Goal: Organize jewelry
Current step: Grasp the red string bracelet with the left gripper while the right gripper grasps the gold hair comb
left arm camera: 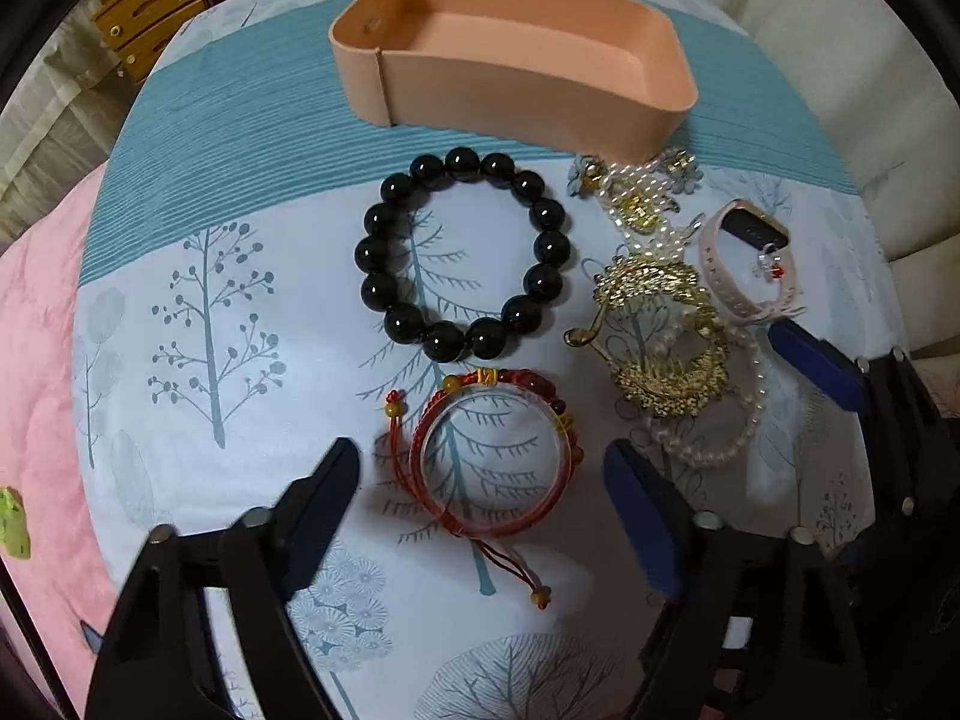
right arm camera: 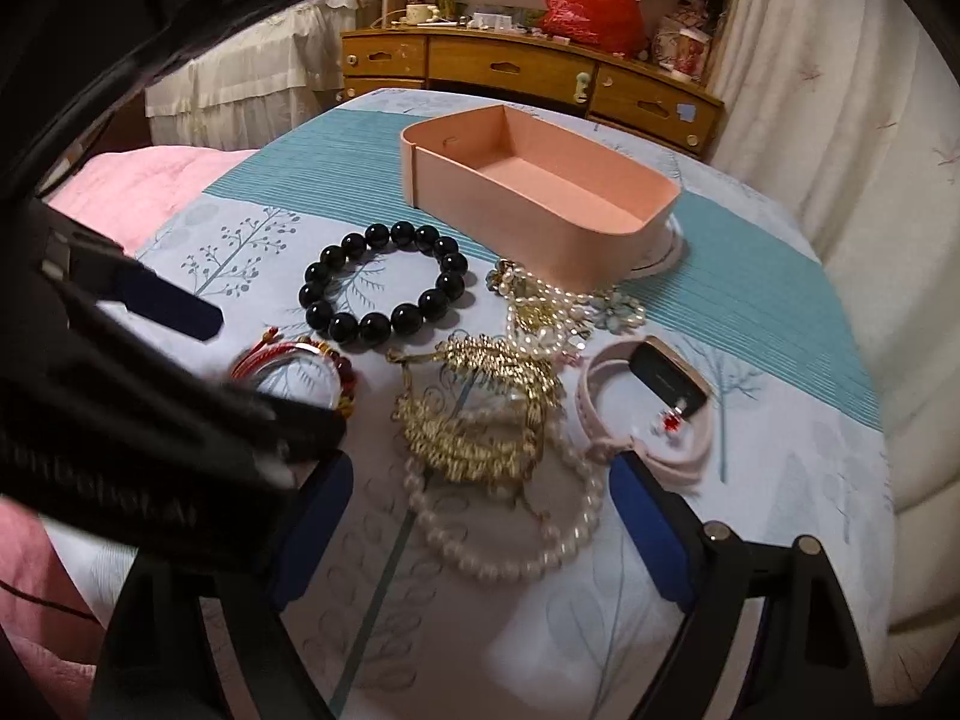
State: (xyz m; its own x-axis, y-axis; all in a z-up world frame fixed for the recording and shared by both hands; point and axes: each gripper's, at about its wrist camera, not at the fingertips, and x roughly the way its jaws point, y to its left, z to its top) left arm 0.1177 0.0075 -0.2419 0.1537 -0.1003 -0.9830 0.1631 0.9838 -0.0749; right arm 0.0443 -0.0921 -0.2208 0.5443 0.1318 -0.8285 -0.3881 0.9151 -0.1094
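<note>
**On the bed, jewelry waits beside an empty box**

Near the bed's far edge sits one pink box, empty, ready for loading. The left hand-held gripper is spread wide around the red bracelet; the right hand-held gripper gapes over one pearl strand. One black bead bracelet lies between.

**Jewelry laid out on a printed bedspread**

A pale bedspread with tree prints and a teal striped band is seen. On it, ahead of the gripper fingers, lie a red corded bracelet, a black bead bracelet, a white pearl strand and a peach open box.
</note>
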